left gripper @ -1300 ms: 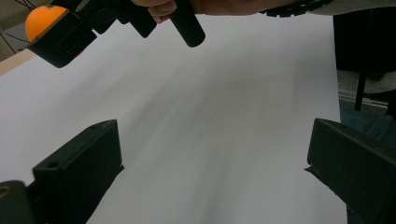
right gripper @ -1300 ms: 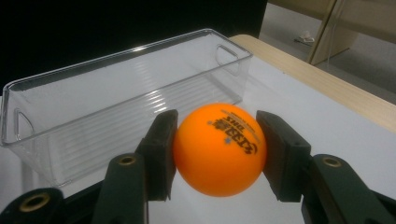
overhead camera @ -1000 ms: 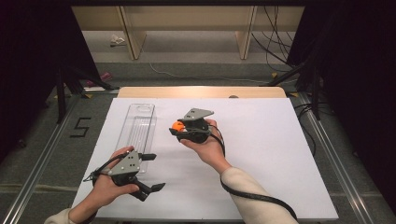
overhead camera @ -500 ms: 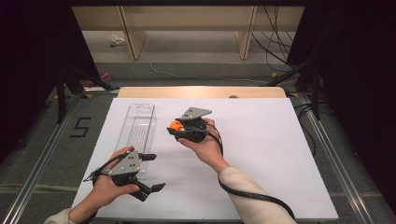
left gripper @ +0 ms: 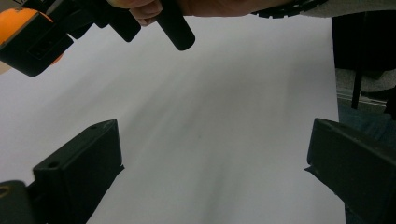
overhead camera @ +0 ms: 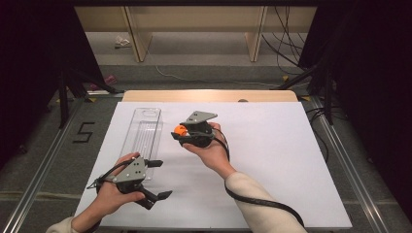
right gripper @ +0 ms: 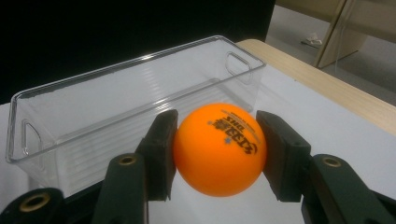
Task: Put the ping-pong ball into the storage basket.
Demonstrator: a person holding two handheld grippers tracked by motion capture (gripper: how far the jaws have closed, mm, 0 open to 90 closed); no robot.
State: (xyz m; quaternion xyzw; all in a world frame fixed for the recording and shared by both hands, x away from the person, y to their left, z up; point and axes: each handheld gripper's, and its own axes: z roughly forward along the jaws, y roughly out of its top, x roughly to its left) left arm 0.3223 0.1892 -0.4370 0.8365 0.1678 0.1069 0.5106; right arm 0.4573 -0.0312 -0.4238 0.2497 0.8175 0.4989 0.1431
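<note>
Orange and round, the ball [right gripper: 219, 149] sits pinched between both pads of the right hand-held gripper [overhead camera: 180, 132], which is closed firmly on its sides just right of the clear plastic bin [overhead camera: 144, 138]. To do this step well, I judge the ball should go left over the bin's open top, low, before the jaws part. A ball has no long axis; its printing faces up and right. The bin runs near to far. The left hand-held gripper [overhead camera: 156, 180] hangs wide open and seemingly empty over the white surface [overhead camera: 272, 160], near left.
</note>
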